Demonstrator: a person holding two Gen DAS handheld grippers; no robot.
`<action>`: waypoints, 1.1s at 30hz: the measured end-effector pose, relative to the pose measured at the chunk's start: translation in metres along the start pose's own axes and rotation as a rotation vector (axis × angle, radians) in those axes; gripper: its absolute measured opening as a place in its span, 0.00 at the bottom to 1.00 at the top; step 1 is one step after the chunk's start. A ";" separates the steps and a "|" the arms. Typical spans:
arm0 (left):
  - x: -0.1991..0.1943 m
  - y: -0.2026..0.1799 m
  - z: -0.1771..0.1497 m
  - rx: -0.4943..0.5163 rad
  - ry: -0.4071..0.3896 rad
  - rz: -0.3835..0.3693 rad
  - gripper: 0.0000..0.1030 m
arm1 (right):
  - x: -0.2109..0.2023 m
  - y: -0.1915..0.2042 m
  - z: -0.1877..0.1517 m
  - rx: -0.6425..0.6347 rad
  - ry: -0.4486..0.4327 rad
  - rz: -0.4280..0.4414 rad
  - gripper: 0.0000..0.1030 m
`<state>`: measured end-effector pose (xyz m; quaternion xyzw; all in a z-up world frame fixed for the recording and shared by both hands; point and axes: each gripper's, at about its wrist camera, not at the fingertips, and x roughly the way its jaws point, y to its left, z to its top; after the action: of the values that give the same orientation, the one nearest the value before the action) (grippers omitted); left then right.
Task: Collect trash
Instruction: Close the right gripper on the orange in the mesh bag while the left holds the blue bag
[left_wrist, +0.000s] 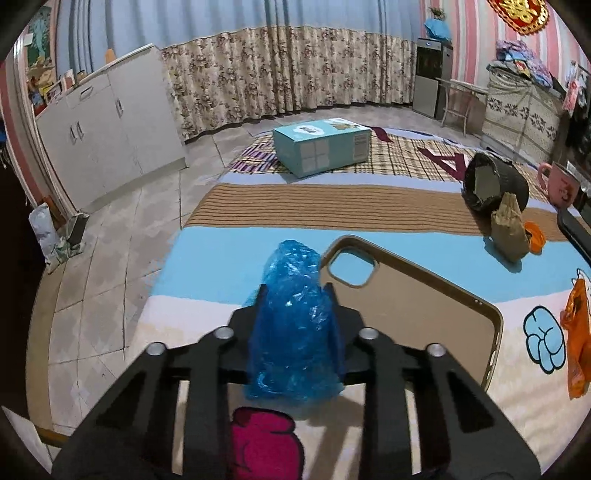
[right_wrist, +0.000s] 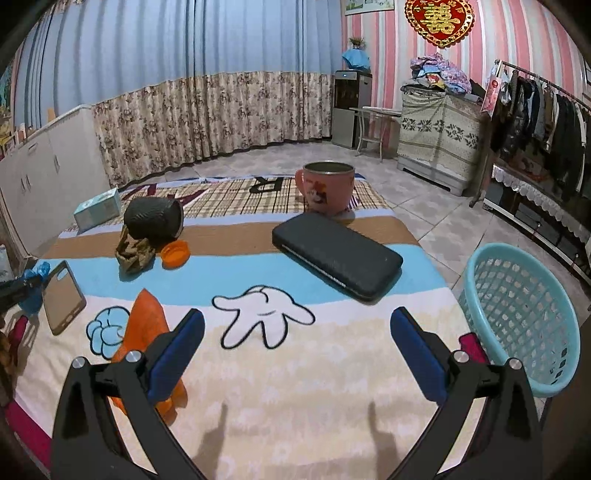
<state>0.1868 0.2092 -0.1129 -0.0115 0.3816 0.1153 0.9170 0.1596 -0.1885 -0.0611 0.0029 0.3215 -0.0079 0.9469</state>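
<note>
- Two grippers work over a bed covered by a cartoon-print blanket (right_wrist: 295, 376) striped in cream, light blue and brown, with a plaid section at the far end.
- Low in the left wrist view, the left gripper (left_wrist: 295, 299) is clamped on a crumpled blue plastic bag (left_wrist: 295, 332), its jaws pressing both sides of the bag just beside a tan phone case (left_wrist: 413, 314).
- At the bottom of the right wrist view, the right gripper (right_wrist: 297, 354) hangs above the blanket with jaws spread wide and nothing between them; an orange wrapper (right_wrist: 142, 317) lies under its left finger.
- Mid-frame in that view sit a tipped dark cup (right_wrist: 153, 218), a crumpled brown paper (right_wrist: 135, 251), an orange cap (right_wrist: 175, 253), a black wallet (right_wrist: 336, 251) and a pink mug (right_wrist: 327, 188).
- At the right edge stands a light-blue basket (right_wrist: 517, 317) on the tiled floor (right_wrist: 424, 184).
- Floral-hemmed blue curtains (right_wrist: 184, 92) fill the top of the frame; pink striped wallpaper (right_wrist: 498, 33) is at upper right.
</note>
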 end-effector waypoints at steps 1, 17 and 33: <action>0.000 0.002 0.000 -0.006 -0.001 -0.001 0.21 | 0.000 0.000 -0.002 0.000 0.004 0.000 0.96; -0.062 -0.013 -0.003 -0.006 -0.099 -0.029 0.17 | -0.008 0.005 -0.021 -0.020 0.001 -0.029 0.96; -0.081 -0.051 -0.030 0.090 -0.116 -0.097 0.17 | -0.022 0.050 -0.039 -0.094 -0.021 0.067 0.95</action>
<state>0.1217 0.1400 -0.0801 0.0179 0.3317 0.0541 0.9417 0.1190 -0.1374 -0.0788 -0.0307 0.3111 0.0390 0.9491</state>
